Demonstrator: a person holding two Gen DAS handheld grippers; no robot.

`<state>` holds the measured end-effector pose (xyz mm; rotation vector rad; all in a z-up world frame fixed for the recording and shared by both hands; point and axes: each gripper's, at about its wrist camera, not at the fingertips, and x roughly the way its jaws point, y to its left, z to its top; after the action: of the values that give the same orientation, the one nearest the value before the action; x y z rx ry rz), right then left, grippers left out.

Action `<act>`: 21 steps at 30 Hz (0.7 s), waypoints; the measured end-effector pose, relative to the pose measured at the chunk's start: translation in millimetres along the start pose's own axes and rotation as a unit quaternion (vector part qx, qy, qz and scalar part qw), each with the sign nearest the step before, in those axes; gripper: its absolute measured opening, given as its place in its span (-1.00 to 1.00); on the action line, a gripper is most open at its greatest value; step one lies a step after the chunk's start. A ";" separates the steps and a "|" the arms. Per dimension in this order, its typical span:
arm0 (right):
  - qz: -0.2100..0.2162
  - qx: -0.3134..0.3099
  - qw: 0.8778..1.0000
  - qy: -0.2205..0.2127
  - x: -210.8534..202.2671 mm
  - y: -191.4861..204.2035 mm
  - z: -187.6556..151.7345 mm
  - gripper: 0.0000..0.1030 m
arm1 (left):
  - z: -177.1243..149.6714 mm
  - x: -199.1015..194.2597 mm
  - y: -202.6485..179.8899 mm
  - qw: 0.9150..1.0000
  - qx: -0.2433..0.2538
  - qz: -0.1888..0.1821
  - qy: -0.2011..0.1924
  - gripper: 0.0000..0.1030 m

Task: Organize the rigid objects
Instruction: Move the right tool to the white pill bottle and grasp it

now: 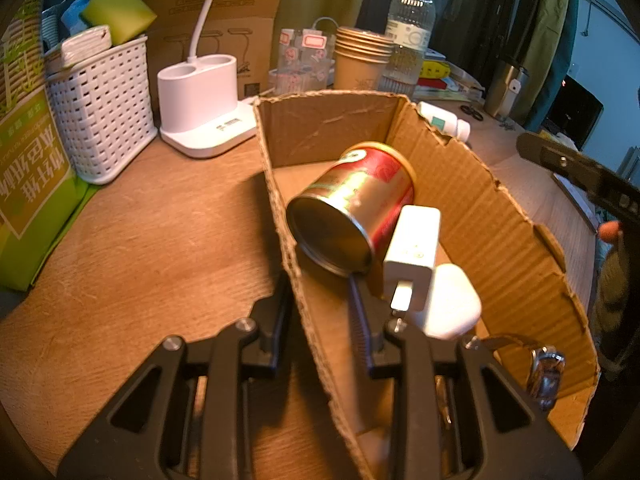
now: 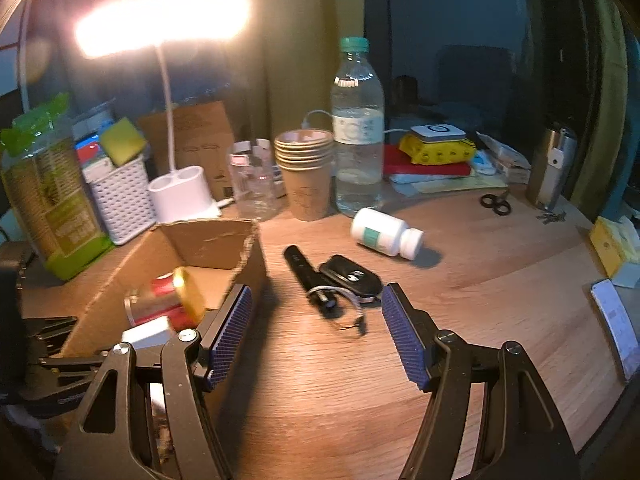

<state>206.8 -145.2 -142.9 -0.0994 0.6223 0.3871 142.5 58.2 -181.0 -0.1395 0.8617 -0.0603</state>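
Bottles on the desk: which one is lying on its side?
The small white pill bottle, by the box. The clear water bottle stands upright.

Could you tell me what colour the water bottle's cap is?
Green cap, clearest in the right wrist view.

The table (image 2: 500, 264) is warm brown wood with fine grain. The cardboard box (image 1: 472, 208) is plain tan, its inner walls ribbed with corrugation. Inside it, the can (image 1: 356, 204) is red and gold with a dull metal end, and the charger (image 1: 412, 252) is white. The pill bottle (image 2: 384, 236) is white with a teal label patch. The key fob (image 2: 352, 276) is black. The right gripper (image 2: 316, 336) is black with blue ridged pads (image 2: 404, 340). The basket (image 1: 100, 108) is white lattice weave.
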 end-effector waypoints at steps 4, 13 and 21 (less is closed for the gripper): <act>-0.015 0.004 1.000 0.005 9.5 -10.6 0.5 0.37 | 0.0 0.0 0.0 1.000 0.000 0.000 0.000 -0.43; -0.039 -0.008 0.999 0.014 27.9 -23.7 6.8 0.37 | 0.0 0.0 0.0 1.000 0.000 0.000 0.000 -0.43; -0.052 -0.013 0.998 0.026 58.3 -48.1 19.9 0.37 | 0.0 0.0 0.0 1.000 0.000 0.000 0.000 -0.43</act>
<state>279.4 -166.7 -162.2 -0.1672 0.6606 0.2934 142.5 58.2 -181.0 -0.1395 0.8617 -0.0604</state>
